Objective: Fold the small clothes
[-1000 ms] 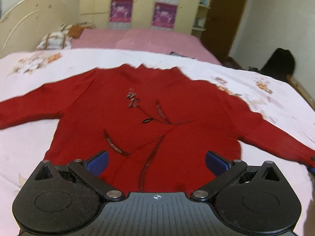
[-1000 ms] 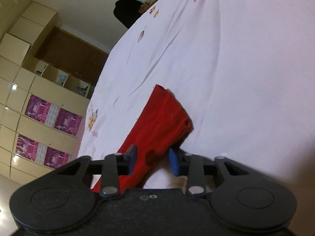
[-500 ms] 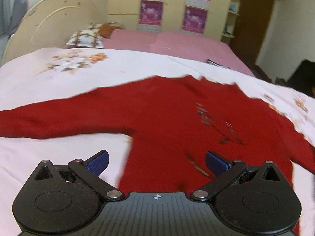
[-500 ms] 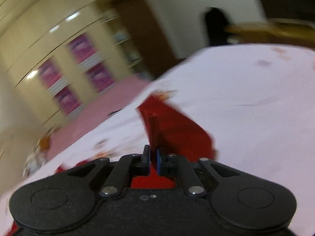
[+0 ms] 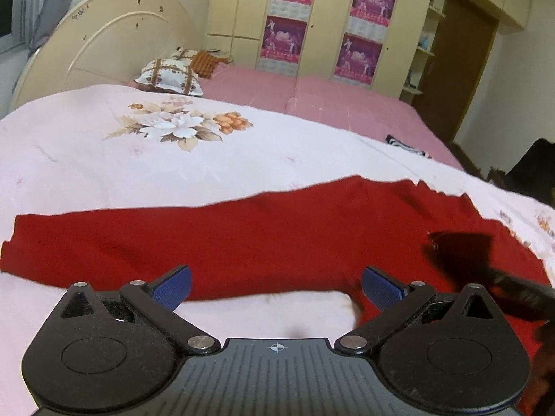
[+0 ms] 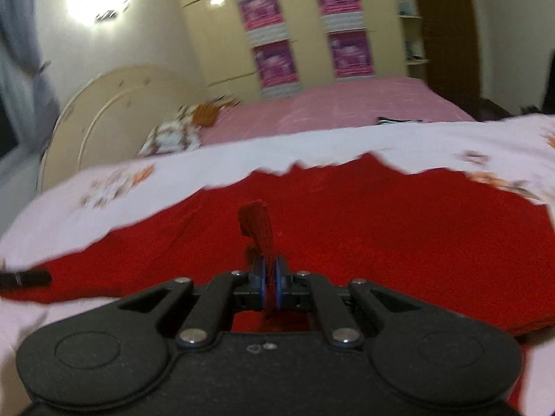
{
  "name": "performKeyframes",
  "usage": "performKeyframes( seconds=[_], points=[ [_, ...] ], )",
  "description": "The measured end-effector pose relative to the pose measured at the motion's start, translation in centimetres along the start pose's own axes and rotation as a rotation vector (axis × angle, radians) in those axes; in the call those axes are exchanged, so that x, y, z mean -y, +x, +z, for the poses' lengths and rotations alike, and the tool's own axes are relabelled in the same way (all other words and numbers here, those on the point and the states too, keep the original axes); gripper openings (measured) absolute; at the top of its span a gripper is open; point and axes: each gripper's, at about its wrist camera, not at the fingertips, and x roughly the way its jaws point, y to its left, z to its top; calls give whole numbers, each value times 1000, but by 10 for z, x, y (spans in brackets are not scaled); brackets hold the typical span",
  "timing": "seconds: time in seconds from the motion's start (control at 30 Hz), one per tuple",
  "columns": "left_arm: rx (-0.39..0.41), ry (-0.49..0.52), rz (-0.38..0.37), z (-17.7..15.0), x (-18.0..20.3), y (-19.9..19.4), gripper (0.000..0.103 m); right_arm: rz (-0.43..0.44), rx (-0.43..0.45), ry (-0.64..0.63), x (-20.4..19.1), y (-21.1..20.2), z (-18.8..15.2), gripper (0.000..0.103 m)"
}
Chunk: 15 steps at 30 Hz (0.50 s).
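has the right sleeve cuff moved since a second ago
Yes. The right gripper, shut on the cuff, has carried it off the bare white quilt and over the red sweater's body.

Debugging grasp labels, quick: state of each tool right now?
Left tool: open, holding nothing.
Right tool: closed on the red sweater cuff.

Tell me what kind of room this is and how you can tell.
Most likely a home bedroom. A wide bed with a pale floral bedspread and a curved cream headboard fills the view, a patterned pillow lies near the headboard, and cream wardrobe doors line the far wall.
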Motion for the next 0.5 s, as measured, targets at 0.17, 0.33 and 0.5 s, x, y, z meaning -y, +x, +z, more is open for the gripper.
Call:
performKeyframes(
  seconds=[0.17,0.33,0.5],
  points=[
    [16,11,-17,3,-12,2,103,17,-31,-46,-31,18,-10,6],
    [14,15,-53,7,-8,6,103,8,-59,-91,-46,32,-19,7],
    [-23,-12,-143,12,7,21,103,53,-44,-117,-54,37,-23,34]
  ],
)
